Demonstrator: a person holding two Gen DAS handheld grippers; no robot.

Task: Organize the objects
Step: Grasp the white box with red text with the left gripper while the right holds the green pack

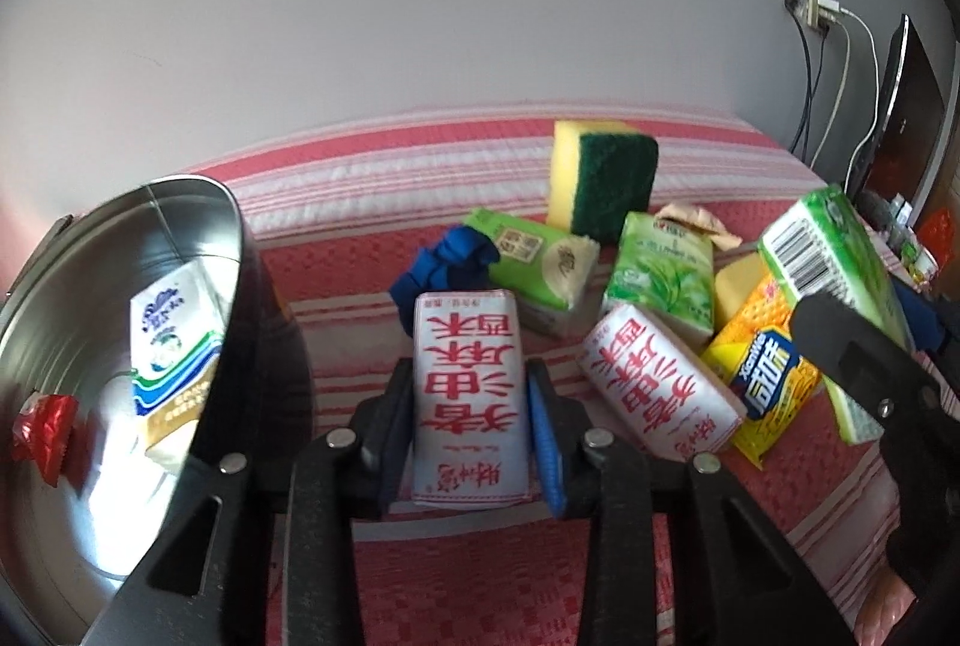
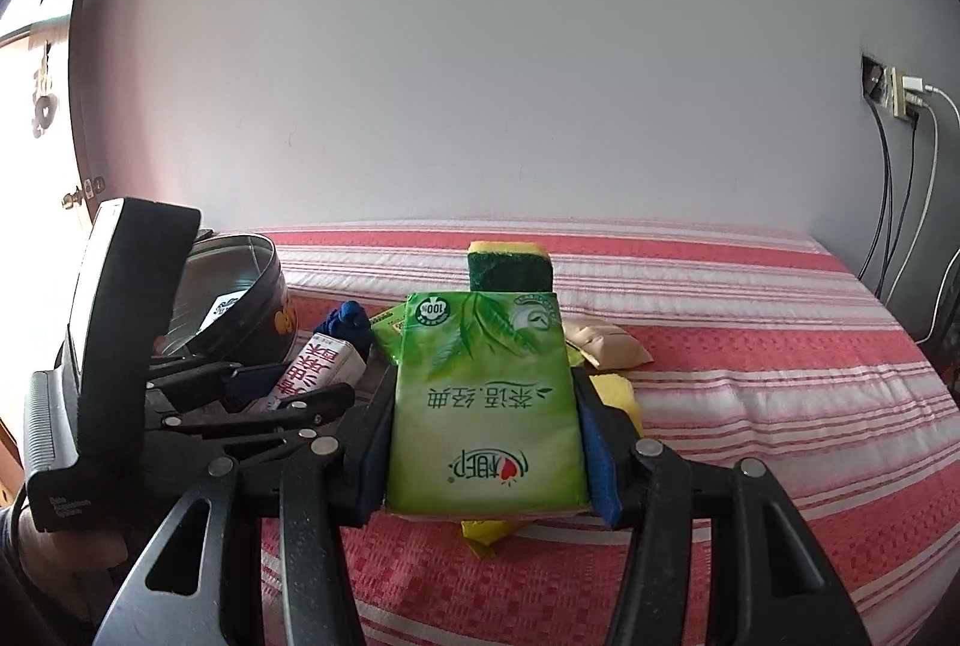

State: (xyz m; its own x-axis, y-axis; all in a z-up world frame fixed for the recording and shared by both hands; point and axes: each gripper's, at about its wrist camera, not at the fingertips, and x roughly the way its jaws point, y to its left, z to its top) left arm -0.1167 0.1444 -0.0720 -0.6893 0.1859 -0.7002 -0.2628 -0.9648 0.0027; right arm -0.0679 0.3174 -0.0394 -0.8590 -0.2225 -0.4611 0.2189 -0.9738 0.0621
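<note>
My left gripper clamps a white tissue pack right of the metal tin. My right gripper clamps a green tissue pack, farther right.

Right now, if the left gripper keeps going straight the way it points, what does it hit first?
Probably the blue cloth. The left gripper is shut on the white tissue pack with red writing, whose far end points at the cloth, with a green pack just beyond. Depth is hard to judge.
</note>
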